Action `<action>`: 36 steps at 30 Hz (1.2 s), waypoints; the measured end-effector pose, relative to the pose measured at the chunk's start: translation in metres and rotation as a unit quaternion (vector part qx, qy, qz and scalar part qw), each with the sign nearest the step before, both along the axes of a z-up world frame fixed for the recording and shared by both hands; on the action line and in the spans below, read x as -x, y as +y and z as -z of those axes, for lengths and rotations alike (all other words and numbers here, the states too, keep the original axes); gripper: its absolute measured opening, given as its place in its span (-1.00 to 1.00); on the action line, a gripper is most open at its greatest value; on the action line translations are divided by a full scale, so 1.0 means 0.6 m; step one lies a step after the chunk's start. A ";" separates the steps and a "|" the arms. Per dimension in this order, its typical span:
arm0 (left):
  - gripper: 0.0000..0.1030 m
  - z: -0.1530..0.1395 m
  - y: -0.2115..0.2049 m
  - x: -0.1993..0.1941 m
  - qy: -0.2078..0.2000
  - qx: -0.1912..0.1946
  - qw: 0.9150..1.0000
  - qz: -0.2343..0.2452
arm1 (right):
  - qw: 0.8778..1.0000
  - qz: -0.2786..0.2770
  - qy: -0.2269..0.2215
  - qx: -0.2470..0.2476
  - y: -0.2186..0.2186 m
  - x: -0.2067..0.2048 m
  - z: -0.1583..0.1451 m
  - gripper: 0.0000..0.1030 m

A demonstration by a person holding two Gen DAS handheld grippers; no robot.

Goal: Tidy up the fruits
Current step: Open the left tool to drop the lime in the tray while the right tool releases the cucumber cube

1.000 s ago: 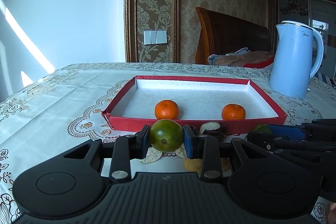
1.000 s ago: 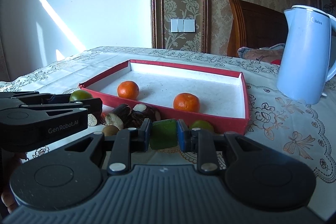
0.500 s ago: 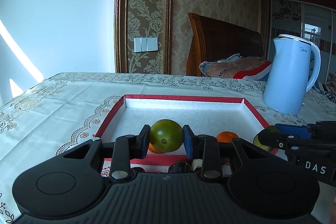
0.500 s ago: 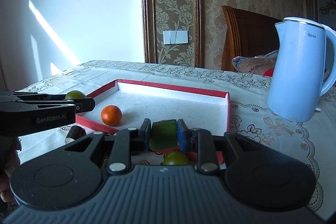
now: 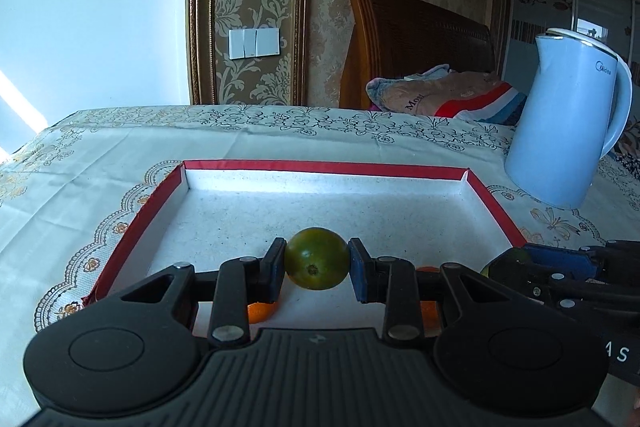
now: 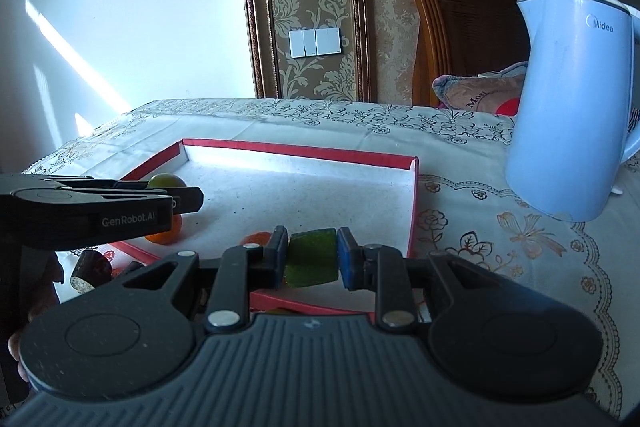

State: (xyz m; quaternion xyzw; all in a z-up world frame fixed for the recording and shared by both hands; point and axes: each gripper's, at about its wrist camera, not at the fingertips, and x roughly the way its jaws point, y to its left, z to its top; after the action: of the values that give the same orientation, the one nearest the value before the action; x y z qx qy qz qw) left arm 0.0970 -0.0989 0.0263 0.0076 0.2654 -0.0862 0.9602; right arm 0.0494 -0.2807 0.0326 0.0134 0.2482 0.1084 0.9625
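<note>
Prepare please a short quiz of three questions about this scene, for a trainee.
1. True or false: the left gripper holds a round green fruit.
2. How many orange fruits lie in the red tray?
3. The blue kettle stands: A) inside the tray, B) on the tablecloth beside the tray, C) on the chair.

Key: 1 true; 2 two; 3 B.

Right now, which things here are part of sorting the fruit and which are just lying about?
Part of the job:
- green fruit in the left hand-held gripper
- green fruit in the right hand-held gripper
- red tray
- two oranges in the tray

Lying about:
- blue kettle
- wall switch
- chair
</note>
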 end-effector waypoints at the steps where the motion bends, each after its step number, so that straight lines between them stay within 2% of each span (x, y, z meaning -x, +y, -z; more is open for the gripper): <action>1: -0.37 0.005 -0.002 -0.004 0.007 0.001 1.000 0.004 | 1.000 0.002 0.006 -0.002 -0.001 -0.004 0.006 -0.51; 10: -0.37 0.035 -0.002 -0.032 0.036 -0.005 0.999 -0.002 | 0.999 0.020 0.025 0.010 0.002 -0.025 0.032 -0.51; 17: -0.37 0.044 -0.008 -0.027 0.036 -0.015 0.999 0.009 | 0.999 0.027 0.017 0.014 0.004 -0.028 0.036 -0.50; 21: -0.37 0.043 -0.003 -0.027 0.046 -0.006 0.999 0.009 | 0.999 0.027 0.016 0.006 0.002 -0.025 0.037 -0.50; 29: -0.37 0.031 0.007 -0.017 0.036 0.002 0.999 -0.002 | 0.999 0.028 0.019 -0.006 -0.002 -0.022 0.037 -0.49; 36: -0.35 0.012 0.013 0.018 0.001 -0.010 1.000 -0.017 | 0.999 0.031 0.017 -0.003 0.000 -0.019 0.039 -0.49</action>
State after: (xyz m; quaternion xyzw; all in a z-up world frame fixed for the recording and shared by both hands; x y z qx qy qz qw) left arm 0.0859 -0.0913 0.0189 0.0121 0.2668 -0.0671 0.9613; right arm 0.0607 -0.2810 0.0091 0.0255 0.2637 0.0787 0.9611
